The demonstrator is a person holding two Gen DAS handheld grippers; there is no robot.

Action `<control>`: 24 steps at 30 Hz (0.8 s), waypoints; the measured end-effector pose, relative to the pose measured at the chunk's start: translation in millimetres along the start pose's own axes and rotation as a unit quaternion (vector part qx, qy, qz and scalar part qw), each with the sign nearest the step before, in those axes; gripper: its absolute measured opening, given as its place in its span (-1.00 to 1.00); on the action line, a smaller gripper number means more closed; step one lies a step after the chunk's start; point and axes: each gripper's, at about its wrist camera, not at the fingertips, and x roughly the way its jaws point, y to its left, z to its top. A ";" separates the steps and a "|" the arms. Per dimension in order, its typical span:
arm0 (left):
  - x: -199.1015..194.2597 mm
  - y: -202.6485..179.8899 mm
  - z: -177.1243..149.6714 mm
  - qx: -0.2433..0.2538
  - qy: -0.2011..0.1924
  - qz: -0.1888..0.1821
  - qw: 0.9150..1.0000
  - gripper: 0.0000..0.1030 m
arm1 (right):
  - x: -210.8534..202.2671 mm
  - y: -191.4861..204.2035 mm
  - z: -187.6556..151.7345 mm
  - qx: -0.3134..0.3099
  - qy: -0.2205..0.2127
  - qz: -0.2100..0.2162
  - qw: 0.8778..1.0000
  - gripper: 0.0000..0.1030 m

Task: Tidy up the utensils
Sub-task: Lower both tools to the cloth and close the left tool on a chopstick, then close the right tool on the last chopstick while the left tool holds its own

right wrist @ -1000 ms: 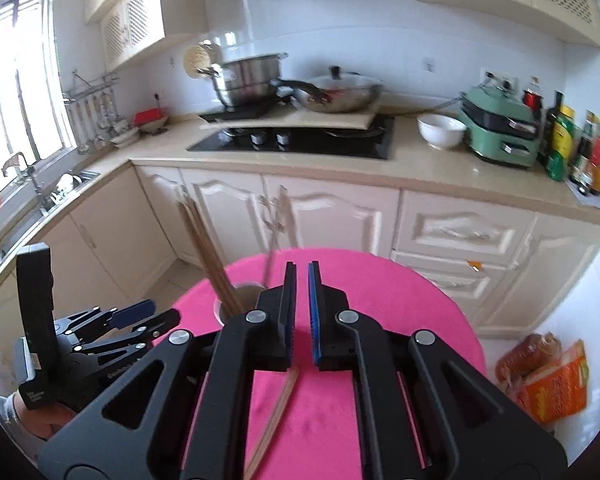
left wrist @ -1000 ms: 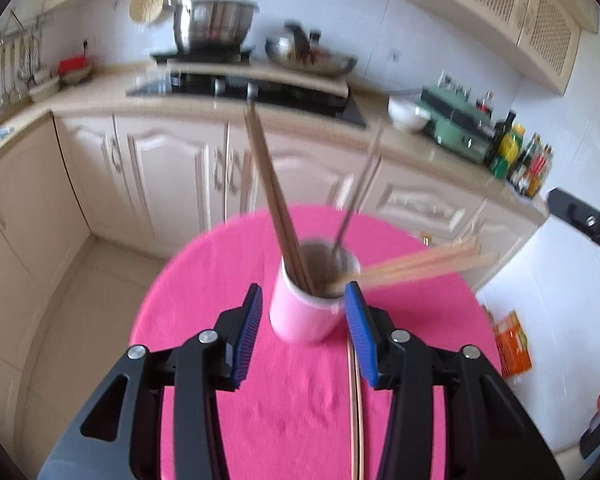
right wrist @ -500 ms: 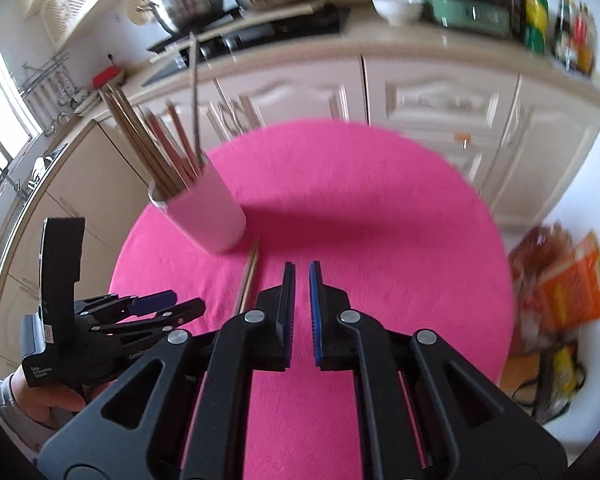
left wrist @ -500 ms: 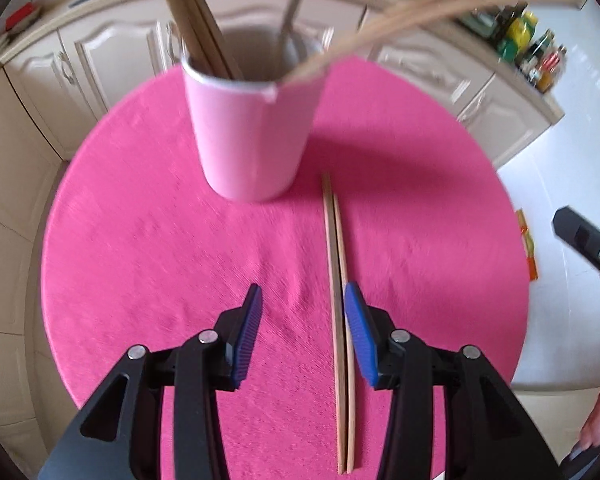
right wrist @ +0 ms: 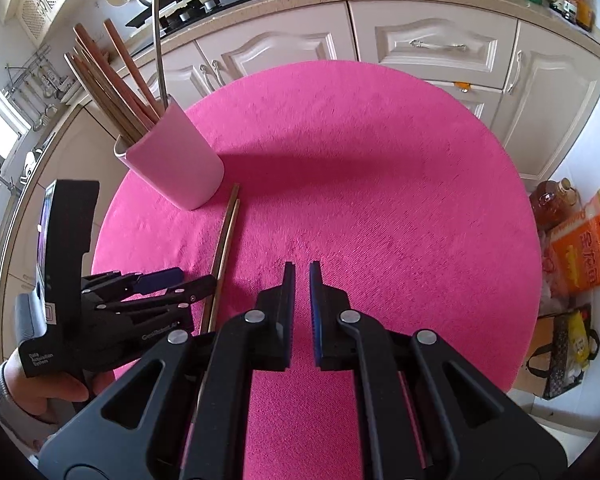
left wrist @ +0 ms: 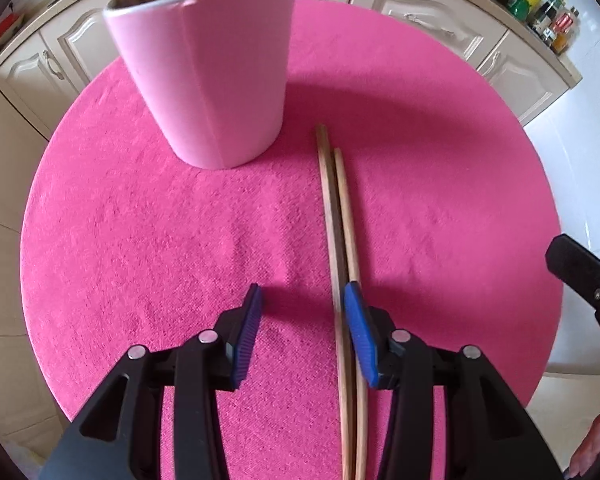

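Observation:
A pair of wooden chopsticks [left wrist: 338, 208] lies side by side on the round pink tablecloth [left wrist: 140, 240], just right of a pink cup [left wrist: 216, 80]. The cup holds several more chopsticks [right wrist: 112, 80] and a metal utensil. My left gripper [left wrist: 302, 294] is open and points steeply down, low over the cloth. Its right finger [left wrist: 358, 320] sits over the loose pair; one stick shows just inside that pad. Nothing is gripped. In the right wrist view the left gripper [right wrist: 198, 278] hovers at the pair [right wrist: 226, 232]. My right gripper [right wrist: 301, 268] is shut and empty above the cloth's middle.
Cream kitchen cabinets [right wrist: 432, 44] and a counter with bottles [left wrist: 548, 12] stand behind the table. Orange bags and a bottle [right wrist: 576, 248] sit on the floor to the right. A hand in a grey sleeve [right wrist: 40, 392] holds the left tool. The table edge curves close on all sides.
Both grippers have come down toward the table and tipped downward. The cup has slid from the middle to the upper left of the left view. The loose chopsticks now lie at the left gripper's right finger.

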 end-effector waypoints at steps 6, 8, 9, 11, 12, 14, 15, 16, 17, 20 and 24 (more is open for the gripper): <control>9.4 -13.2 17.2 0.023 0.024 0.039 0.999 -0.15 | 11.0 1.7 3.9 0.002 0.016 0.004 1.000 -0.85; 12.0 -20.0 22.0 0.029 0.029 0.047 0.998 -0.15 | 15.3 3.4 5.3 0.002 0.022 0.004 1.000 -0.85; 12.7 -20.8 23.0 0.029 0.030 0.046 0.998 -0.16 | 18.1 4.3 6.2 0.002 0.028 0.003 1.000 -0.85; 12.2 -19.4 23.7 0.027 0.029 0.043 0.998 -0.38 | 22.4 5.6 6.7 0.004 0.037 0.003 0.999 -0.85; 10.2 -15.0 22.8 0.023 0.028 0.039 0.999 -0.62 | 24.9 7.2 7.3 0.005 0.042 0.006 0.999 -0.85; 5.0 2.0 18.9 -0.001 0.031 0.021 0.999 -0.82 | 30.1 11.5 8.3 0.004 0.054 0.009 0.998 -0.85; 2.8 10.4 16.6 -0.014 0.032 0.005 0.999 -0.83 | 33.4 14.1 8.8 0.005 0.059 0.011 0.998 -0.85; 1.2 15.2 15.1 -0.022 0.031 -0.003 0.999 -0.85 | 35.2 16.3 9.0 0.006 0.063 0.014 0.998 -0.85; -0.6 20.4 12.3 -0.029 0.033 -0.008 0.999 -0.86 | 38.6 18.9 9.6 0.008 0.069 0.019 0.997 -0.85; -5.6 33.2 0.2 -0.039 0.035 -0.012 0.999 -0.86 | 49.9 28.3 11.2 0.014 0.086 0.035 0.996 -0.85; -9.7 52.8 -17.2 -0.072 0.045 -0.024 0.996 -0.86 | 67.6 43.7 13.9 0.017 0.111 0.048 0.992 -0.85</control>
